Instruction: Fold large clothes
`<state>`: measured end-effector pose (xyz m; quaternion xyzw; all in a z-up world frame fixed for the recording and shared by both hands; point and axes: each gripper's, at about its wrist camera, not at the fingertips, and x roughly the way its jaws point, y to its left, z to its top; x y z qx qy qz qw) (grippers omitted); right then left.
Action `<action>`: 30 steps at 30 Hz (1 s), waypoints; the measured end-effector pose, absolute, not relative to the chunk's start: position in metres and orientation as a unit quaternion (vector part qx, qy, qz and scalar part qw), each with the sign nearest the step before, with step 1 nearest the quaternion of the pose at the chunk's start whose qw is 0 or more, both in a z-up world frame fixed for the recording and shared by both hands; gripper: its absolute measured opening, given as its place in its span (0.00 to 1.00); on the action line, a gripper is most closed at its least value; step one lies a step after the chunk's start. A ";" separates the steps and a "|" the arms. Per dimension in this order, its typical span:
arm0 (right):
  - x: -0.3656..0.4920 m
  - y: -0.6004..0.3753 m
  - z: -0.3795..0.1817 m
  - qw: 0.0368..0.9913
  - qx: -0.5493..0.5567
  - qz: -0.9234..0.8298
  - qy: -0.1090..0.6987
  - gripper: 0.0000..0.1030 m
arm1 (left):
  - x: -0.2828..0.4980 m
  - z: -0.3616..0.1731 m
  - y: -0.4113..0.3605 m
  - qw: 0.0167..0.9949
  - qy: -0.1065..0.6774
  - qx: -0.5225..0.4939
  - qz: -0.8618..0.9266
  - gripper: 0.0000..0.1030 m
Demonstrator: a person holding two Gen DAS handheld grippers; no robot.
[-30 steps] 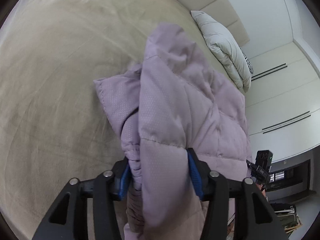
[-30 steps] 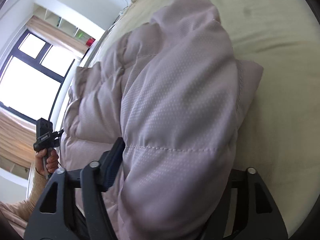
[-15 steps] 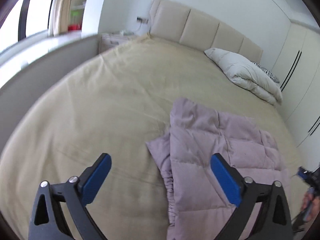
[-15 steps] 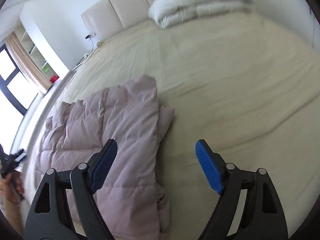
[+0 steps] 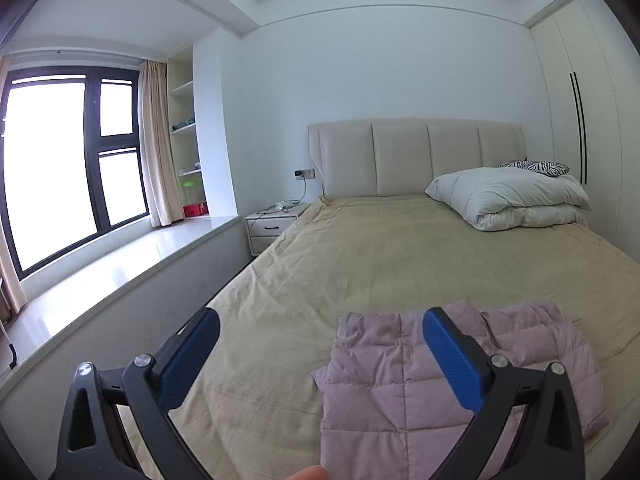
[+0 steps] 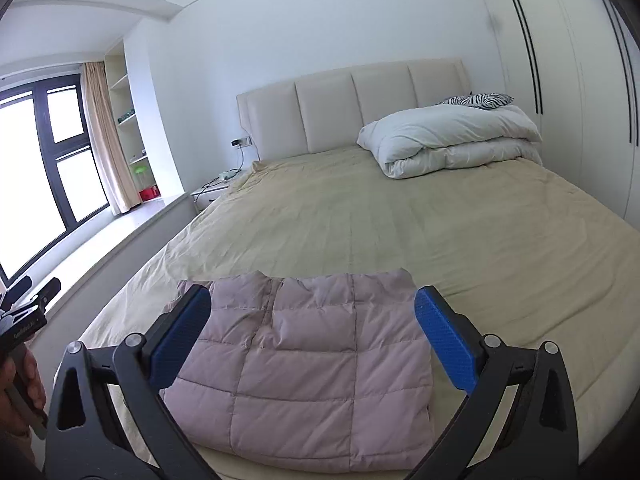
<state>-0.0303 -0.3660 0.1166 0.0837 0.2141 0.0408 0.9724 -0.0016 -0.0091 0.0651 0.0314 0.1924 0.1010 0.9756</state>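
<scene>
Item: lilac padded jacket (image 6: 304, 364), folded, lying at the bed's (image 6: 440, 216) foot. Left tool (image 5: 320, 354) and right tool (image 6: 312, 330): jaws just opened wide, empty. We check edges square, then smooth.

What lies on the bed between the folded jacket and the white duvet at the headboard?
Nothing: only bare beige bedsheet separates the folded jacket from the white duvet, clearest in the right wrist view.

left claw (image 5: 320, 336): jaws just opened wide, empty | right claw (image 6: 312, 304): same | bearing hand (image 6: 22, 376): probably left
</scene>
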 end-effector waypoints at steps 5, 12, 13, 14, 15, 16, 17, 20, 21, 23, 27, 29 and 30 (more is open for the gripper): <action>-0.042 -0.326 0.118 0.971 0.044 0.032 0.231 1.00 | 0.023 0.037 -0.011 0.951 0.297 -0.005 0.079 1.00; -0.043 -0.290 0.090 0.959 -0.007 0.024 0.284 1.00 | 0.020 0.008 -0.025 0.933 0.355 -0.009 0.064 1.00; -0.042 -0.287 0.087 0.955 -0.004 0.019 0.295 1.00 | 0.020 0.005 -0.025 0.931 0.361 -0.011 0.062 1.00; -0.036 -0.287 0.081 0.952 0.001 0.012 0.307 1.00 | 0.020 0.002 -0.027 0.929 0.365 -0.012 0.060 1.00; -0.034 -0.287 0.079 0.948 0.009 0.006 0.318 1.00 | 0.019 0.000 -0.028 0.928 0.368 -0.013 0.059 1.00; -0.030 -0.289 0.075 0.944 0.018 0.001 0.329 1.00 | 0.019 -0.001 -0.028 0.927 0.370 -0.013 0.060 1.00; -0.027 -0.289 0.073 0.942 0.025 -0.001 0.336 1.00 | 0.018 -0.002 -0.028 0.926 0.371 -0.013 0.062 1.00; -0.028 -0.283 0.072 0.940 0.016 -0.007 0.341 1.00 | 0.015 -0.005 -0.029 0.924 0.376 -0.014 0.063 1.00; -0.029 -0.279 0.073 0.940 0.002 -0.015 0.341 1.00 | 0.015 -0.005 -0.029 0.924 0.377 -0.014 0.064 1.00; -0.031 -0.273 0.075 0.940 -0.019 -0.024 0.339 1.00 | 0.015 -0.007 -0.030 0.923 0.380 -0.013 0.066 1.00; -0.031 -0.271 0.073 0.938 -0.014 -0.017 0.347 1.00 | 0.014 -0.008 -0.030 0.921 0.384 -0.017 0.062 1.00; -0.029 -0.271 0.071 0.936 -0.009 -0.016 0.352 1.00 | 0.014 -0.007 -0.031 0.921 0.384 -0.016 0.061 1.00; -0.029 -0.271 0.070 0.935 -0.010 -0.015 0.354 1.00 | 0.014 -0.007 -0.031 0.921 0.384 -0.016 0.060 1.00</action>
